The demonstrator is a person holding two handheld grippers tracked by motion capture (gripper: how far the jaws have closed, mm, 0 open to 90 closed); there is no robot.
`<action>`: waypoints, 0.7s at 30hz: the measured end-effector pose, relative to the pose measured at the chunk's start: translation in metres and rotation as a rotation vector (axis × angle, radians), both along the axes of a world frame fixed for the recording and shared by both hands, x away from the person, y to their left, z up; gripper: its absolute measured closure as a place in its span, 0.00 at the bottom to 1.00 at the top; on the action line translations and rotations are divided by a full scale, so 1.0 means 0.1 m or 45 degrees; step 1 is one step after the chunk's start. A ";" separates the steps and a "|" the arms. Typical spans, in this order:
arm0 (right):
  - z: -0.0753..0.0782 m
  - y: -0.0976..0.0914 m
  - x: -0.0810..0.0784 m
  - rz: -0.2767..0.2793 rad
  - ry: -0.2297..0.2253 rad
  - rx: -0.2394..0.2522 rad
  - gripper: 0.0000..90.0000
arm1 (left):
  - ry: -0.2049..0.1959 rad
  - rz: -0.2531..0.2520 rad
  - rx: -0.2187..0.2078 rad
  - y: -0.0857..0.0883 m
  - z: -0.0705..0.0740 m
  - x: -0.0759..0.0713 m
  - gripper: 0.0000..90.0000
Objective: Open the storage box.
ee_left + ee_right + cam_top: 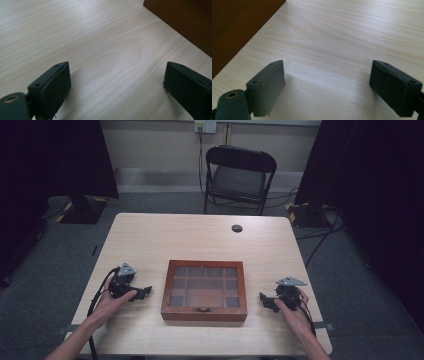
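Note:
A brown wooden box (204,290) with a glass lid and a small front clasp lies shut on the light wooden table (200,237), near its front edge. My left gripper (145,292) rests on the table just left of the box, jaws wide apart with nothing between them. My right gripper (264,300) rests just right of the box, also open and empty. In the left gripper view the box's side (185,20) fills the top right corner beyond my left gripper (117,85). In the right gripper view the box's side (237,27) stands at the top left beyond my right gripper (328,85).
A round cable hole (237,228) sits in the table's far half. A black folding chair (239,177) stands behind the table. Dark curtains hang at both sides, with cables on the floor at the back right.

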State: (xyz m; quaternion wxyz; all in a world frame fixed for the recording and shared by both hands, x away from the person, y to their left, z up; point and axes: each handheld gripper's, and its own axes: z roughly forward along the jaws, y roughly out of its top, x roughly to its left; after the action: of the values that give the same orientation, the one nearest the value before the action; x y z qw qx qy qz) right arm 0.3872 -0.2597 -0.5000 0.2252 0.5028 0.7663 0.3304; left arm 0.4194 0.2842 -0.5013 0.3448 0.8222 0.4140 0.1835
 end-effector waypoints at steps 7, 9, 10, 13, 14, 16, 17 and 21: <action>0.00 0.00 0.00 -0.001 0.001 0.001 0.14 | 0.025 0.023 -0.008 -0.01 0.03 0.00 0.17; 0.00 0.00 0.00 -0.002 0.002 0.001 0.14 | 0.040 0.013 -0.006 -0.01 0.05 0.00 0.19; 0.00 0.00 0.00 0.001 0.001 0.003 0.14 | 0.044 0.007 -0.010 -0.01 0.06 0.00 0.18; 0.00 0.00 0.00 -0.002 0.002 0.001 0.14 | 0.021 -0.005 -0.033 -0.02 0.10 -0.02 0.18; 0.00 0.00 0.00 -0.001 0.000 0.000 0.14 | 0.010 -0.012 -0.050 -0.03 0.11 -0.03 0.18; 0.00 0.00 0.00 0.000 0.001 0.001 0.14 | -0.002 -0.036 -0.056 -0.05 0.15 -0.04 0.19; 0.00 0.00 0.00 -0.001 0.001 0.001 0.14 | -0.004 -0.044 -0.064 -0.07 0.16 -0.05 0.19; 0.00 0.00 0.00 -0.001 0.002 0.002 0.14 | -0.024 -0.070 -0.086 -0.11 0.25 -0.07 0.19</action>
State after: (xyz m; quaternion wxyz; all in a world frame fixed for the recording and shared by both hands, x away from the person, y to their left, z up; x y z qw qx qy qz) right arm 0.3872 -0.2596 -0.5001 0.2243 0.5035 0.7661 0.3307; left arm 0.4122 0.2733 -0.4765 0.3813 0.8193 0.3941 0.1677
